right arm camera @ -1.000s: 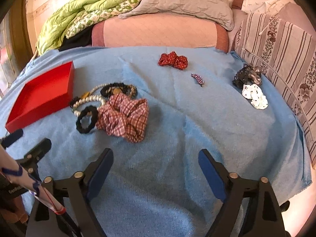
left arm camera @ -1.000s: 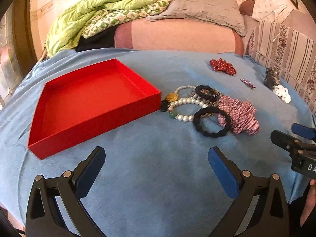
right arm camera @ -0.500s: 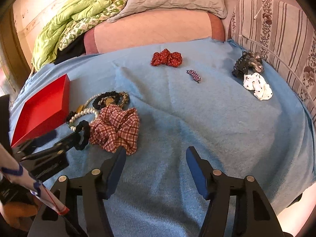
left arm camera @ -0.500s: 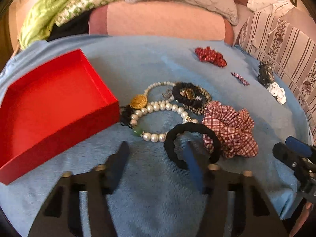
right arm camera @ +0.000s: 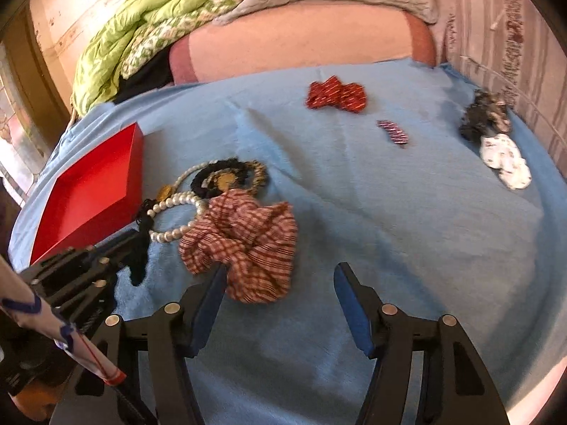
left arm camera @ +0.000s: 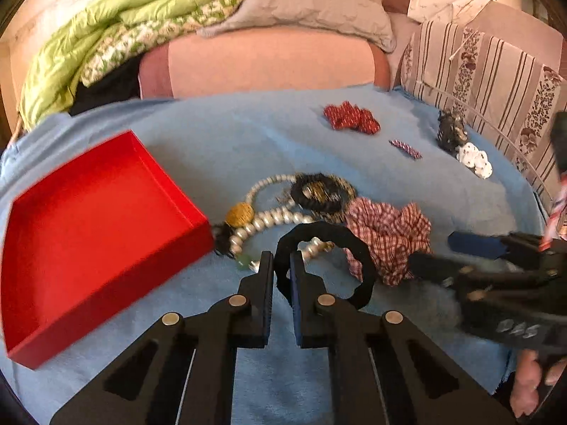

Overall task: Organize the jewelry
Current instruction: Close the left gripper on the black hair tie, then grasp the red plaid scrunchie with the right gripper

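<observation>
The left gripper (left arm camera: 281,265) has its jaws pinched almost shut on the near rim of a black hair tie (left arm camera: 324,264), which lies on the blue blanket (left arm camera: 248,134) just right of the empty red tray (left arm camera: 92,226). Soft and light, the hair tie should lift easily by that rim, though it touches the pearl strands (left arm camera: 269,221) and may drag them. The right gripper (right arm camera: 280,276) hovers wide open and empty just in front of the plaid scrunchie (right arm camera: 244,244), a limp bundle best pinched at a thick fold. Behind sit one more dark ring (left arm camera: 320,193), one red bow (left arm camera: 351,117), one small striped clip (left arm camera: 405,148), and one dark and one white scrunchie.
</observation>
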### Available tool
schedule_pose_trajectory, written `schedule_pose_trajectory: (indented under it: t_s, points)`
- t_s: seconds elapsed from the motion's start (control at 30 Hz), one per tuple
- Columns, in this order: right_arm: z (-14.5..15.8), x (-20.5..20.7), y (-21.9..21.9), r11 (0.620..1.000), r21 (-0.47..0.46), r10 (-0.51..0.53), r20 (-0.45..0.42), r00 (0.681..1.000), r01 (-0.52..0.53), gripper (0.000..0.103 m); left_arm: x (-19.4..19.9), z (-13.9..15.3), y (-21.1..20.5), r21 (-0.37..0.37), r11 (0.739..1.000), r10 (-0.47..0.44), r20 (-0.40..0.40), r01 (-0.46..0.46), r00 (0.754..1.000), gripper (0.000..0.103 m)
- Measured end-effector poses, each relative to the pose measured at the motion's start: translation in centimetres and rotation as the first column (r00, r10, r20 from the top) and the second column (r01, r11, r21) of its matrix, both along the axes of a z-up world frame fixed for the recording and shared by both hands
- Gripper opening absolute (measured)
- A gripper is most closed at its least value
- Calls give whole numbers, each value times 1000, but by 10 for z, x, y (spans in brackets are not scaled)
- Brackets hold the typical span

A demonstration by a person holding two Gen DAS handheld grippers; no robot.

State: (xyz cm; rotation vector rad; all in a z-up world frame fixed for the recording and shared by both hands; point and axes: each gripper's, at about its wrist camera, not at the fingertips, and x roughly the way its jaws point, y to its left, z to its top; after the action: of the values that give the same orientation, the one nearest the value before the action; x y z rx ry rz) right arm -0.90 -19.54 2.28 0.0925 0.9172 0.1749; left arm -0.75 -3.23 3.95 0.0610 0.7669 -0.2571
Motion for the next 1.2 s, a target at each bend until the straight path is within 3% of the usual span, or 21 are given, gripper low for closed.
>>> schedule_pose_trajectory:
  t_s: [0.07,0.1,0.13,0.17,0.2,0.23,0.4,0.77,1.2]
  points:
    - [-6,5,9,1000,-17,22,-9,1000,-22,65,0,4,4,12,1000,9,21,-9,1000,9]
    - [-9,6,12,999,-22,30,-16,999,-31,59,0,6,7,14,1000,14,29,-15,999,9]
    - [-13,8,15,999,-27,40,-36,999,-41,35,1,7,10,12,1000,18,35,-18,999,9]
    - [-16,9,16,999,-31,43,-45,998,-44,24,1,8,12,12,1000,21,38,-22,999,9]
    - [-15,8,17,999,-35,40,-26,999,-41,23,1,8,13,11,1000,24,41,-24,999,9]
    - [-13,6,17,998,-39,41,-10,999,-41,15,2,8,15,9,1000,27,43,-28,999,9]
    - [4,-3,10,1000,-23,16,80,997,-14,13,5,11,24,-12,998,58,47,-57,997,9]
    - [32,-15,19,1000,13,20,173,985,-23,13,7,24,48,-45,991,130,63,-127,990,9]
    - [50,0,69,992,12,125,166,978,-129,13,15,44,109,-85,967,247,80,-240,966,9]
